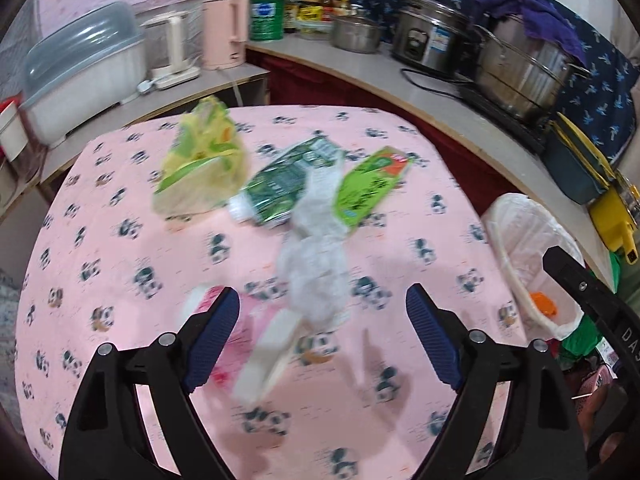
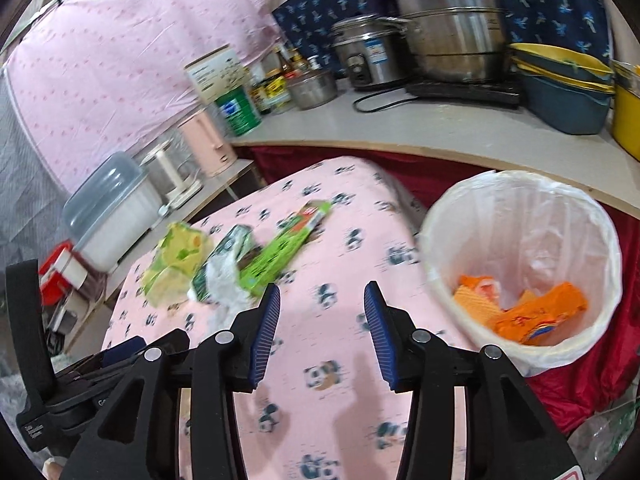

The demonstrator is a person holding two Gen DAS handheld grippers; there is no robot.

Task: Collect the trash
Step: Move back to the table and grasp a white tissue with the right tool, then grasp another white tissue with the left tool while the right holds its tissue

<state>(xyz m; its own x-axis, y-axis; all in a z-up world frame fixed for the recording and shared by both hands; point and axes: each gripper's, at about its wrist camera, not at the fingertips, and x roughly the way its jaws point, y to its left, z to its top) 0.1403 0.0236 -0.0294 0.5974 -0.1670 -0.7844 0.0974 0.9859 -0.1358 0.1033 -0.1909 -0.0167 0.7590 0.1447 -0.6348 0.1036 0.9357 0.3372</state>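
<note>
While both my tongs, left (image 1: 322, 332) and right (image 2: 320, 330), hang apart w/ nothing gripped, trash sits mid-desk (image 1: 120, 280): clear crumpled plastic (image 1: 316, 264) and pink wrapper (image 1: 236, 332) nearest. Bin (image 2: 436, 248) is off desk's right edge. Best: straddle one piece fully, then clamp.

A pink kettle (image 1: 224, 32) and steel pots (image 1: 524, 72) line the counter (image 1: 460, 120).

The left gripper (image 1: 322, 312) gapes wide and empty; the right gripper (image 2: 320, 308) stands parted (less so), both angled downward.
</note>
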